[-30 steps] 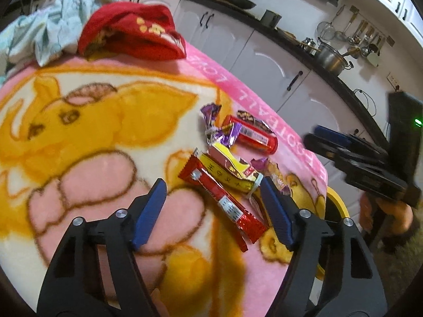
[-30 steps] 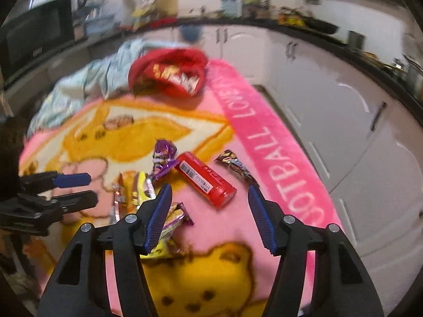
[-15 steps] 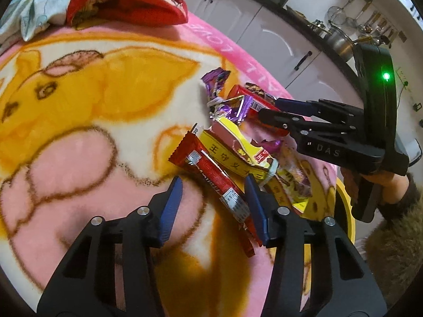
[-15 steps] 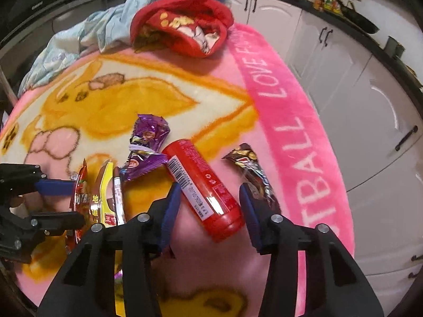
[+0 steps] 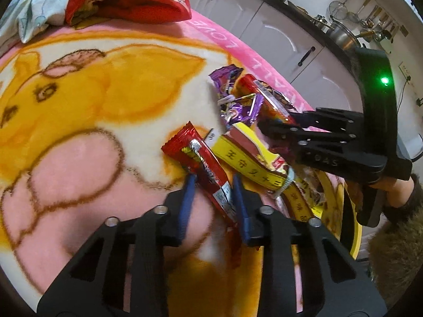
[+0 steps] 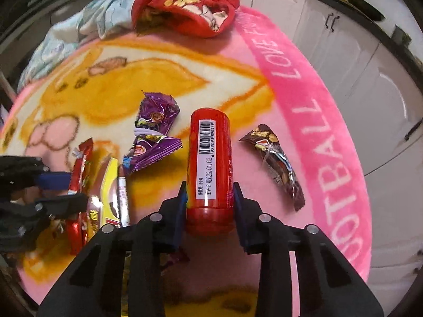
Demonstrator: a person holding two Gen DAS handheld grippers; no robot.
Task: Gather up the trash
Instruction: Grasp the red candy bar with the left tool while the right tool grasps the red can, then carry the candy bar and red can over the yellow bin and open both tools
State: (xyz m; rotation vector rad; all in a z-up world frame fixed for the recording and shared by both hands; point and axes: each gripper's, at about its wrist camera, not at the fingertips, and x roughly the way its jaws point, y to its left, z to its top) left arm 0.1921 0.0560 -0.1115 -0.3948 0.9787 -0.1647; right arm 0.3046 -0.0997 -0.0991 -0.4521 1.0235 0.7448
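Observation:
Snack wrappers lie in a heap on a pink and yellow blanket (image 5: 79, 100). My left gripper (image 5: 213, 182) has its blue pads on both sides of a long red wrapper (image 5: 203, 169), closed around it. A yellow wrapper (image 5: 251, 158) and a purple wrapper (image 5: 232, 97) lie just beyond. My right gripper (image 6: 209, 190) is shut on a red tube with a barcode label (image 6: 210, 163). A purple wrapper (image 6: 153, 134) lies left of the tube and a brown wrapper (image 6: 277, 163) right of it. The right gripper also shows in the left wrist view (image 5: 269, 125).
A red cloth (image 6: 185, 8) and a pale blue cloth (image 6: 79, 31) lie at the blanket's far end. White cabinets (image 6: 370, 60) run along the right. A yellow rim (image 5: 353, 227) shows below the blanket's right edge. The left gripper shows at the left in the right wrist view (image 6: 59, 189).
Both grippers moved forward and closed. The left one closed around the long red wrapper; the right one closed on the red tube, which now points away from it.

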